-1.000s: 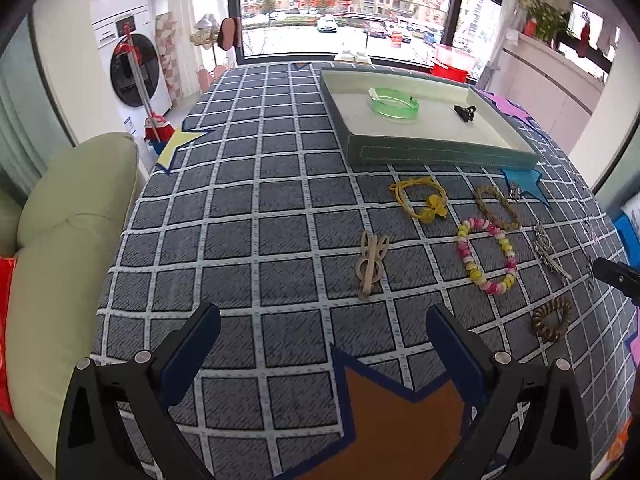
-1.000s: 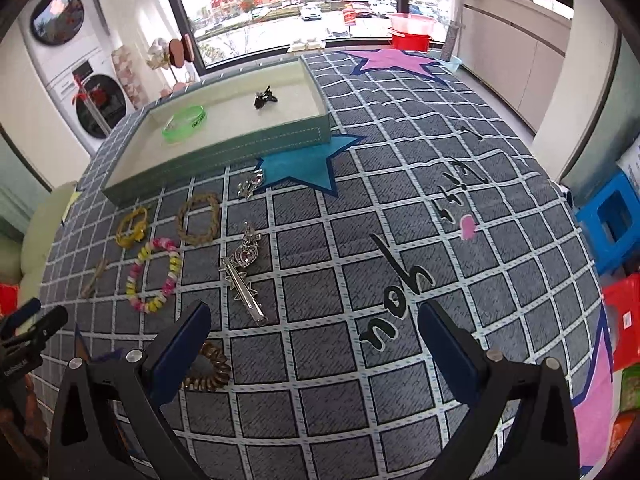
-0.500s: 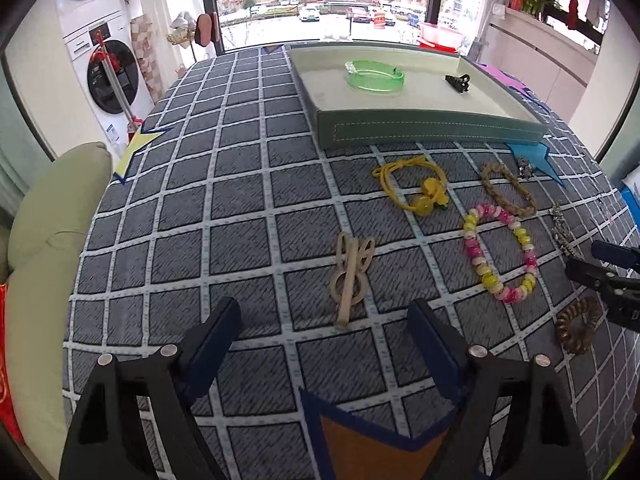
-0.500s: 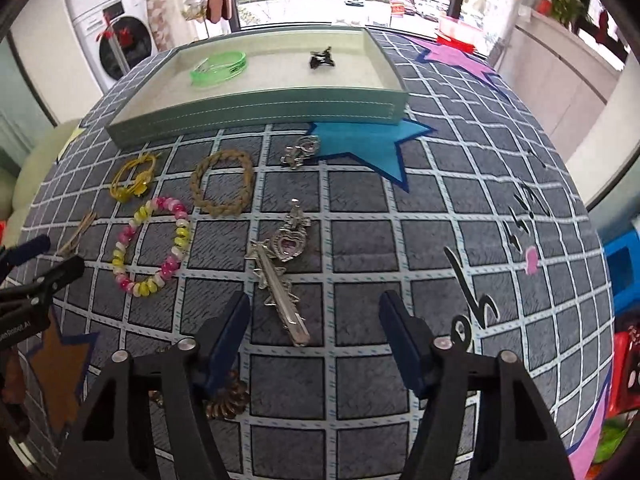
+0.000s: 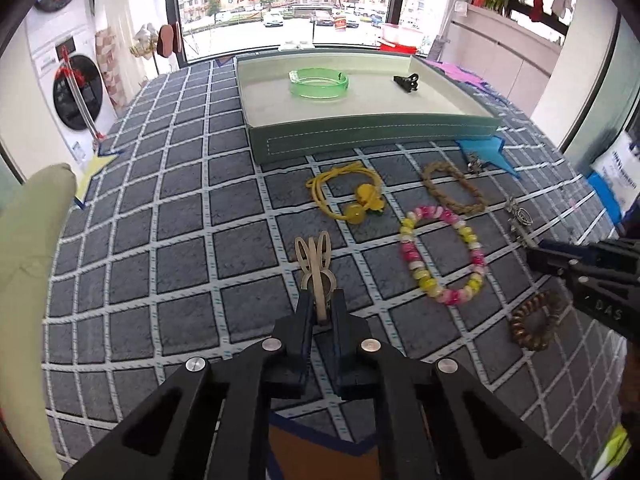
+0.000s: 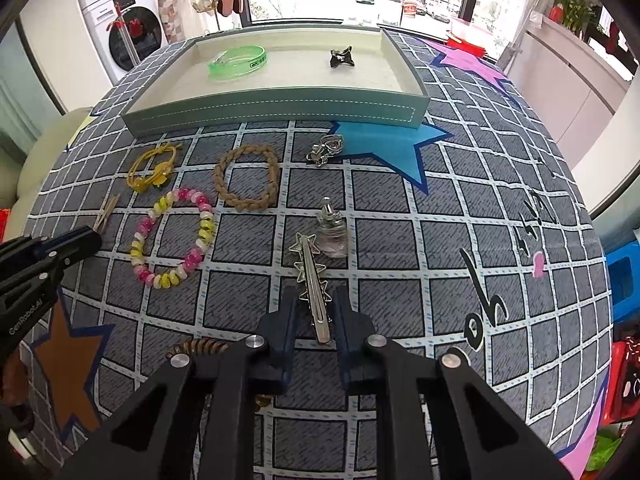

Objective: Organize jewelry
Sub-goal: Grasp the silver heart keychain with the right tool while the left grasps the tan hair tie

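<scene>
My left gripper (image 5: 321, 297) is shut on the near end of a beige loop-shaped hair clip (image 5: 314, 256) that lies on the checked cloth. The jaws of my right gripper (image 6: 316, 294) are closing, and their pads touch both sides of a silver star hair clip (image 6: 310, 264) between them. At that clip's far end sits a clear heart piece (image 6: 332, 236). Behind stands the green tray (image 5: 372, 140), with a green bangle (image 5: 319, 85) and a black clip (image 5: 407, 82) in it. Each gripper shows at the side edge of the other's view.
On the cloth between the grippers and the tray lie a yellow hair tie (image 5: 352, 196), a pink-and-yellow bead bracelet (image 5: 442, 256), a braided tan bracelet (image 5: 454, 194), a brown coil tie (image 5: 534, 322) and a silver brooch (image 6: 326, 148). A pale green cushion (image 5: 24, 280) borders the left edge.
Both grippers came forward and down onto the cloth, and their wide-open jaws closed. The left closed onto the beige clip, the right onto the silver star clip.
</scene>
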### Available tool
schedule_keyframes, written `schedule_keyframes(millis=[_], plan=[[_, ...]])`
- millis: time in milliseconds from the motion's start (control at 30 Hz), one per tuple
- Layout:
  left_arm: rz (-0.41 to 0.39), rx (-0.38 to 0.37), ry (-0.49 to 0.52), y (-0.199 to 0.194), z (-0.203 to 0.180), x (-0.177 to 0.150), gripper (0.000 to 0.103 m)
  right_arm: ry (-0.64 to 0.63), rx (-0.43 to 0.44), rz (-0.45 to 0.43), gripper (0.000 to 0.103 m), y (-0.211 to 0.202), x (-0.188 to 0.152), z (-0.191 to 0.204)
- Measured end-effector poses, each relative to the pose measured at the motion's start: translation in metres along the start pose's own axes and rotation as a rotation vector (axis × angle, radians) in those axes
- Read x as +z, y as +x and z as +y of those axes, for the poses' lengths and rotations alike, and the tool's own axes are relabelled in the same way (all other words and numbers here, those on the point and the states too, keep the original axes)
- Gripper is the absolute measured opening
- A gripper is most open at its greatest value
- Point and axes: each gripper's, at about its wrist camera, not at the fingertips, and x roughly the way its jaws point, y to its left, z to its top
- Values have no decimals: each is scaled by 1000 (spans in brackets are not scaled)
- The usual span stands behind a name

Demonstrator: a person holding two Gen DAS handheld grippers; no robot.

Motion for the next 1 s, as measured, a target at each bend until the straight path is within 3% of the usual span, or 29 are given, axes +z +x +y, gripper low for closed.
schedule_keyframes(millis=[467, 633, 700, 900, 1000], plan=[[-63, -66, -64, -30, 9, 0, 22, 154, 130, -51, 19, -24, -6, -32], [-85, -69, -66, -39, 8, 7, 22, 168, 146, -83, 17, -36, 1, -36], [-95, -68, -69, -43, 7, 11, 22, 170, 153, -96, 6, -40, 5, -37], [-159, -64, -56, -62, 5, 31, 22, 156, 180, -124, 6, -50, 25, -40], [-170, -64, -56, -64, 4, 35, 22, 153, 227, -86, 7, -40, 24, -41]])
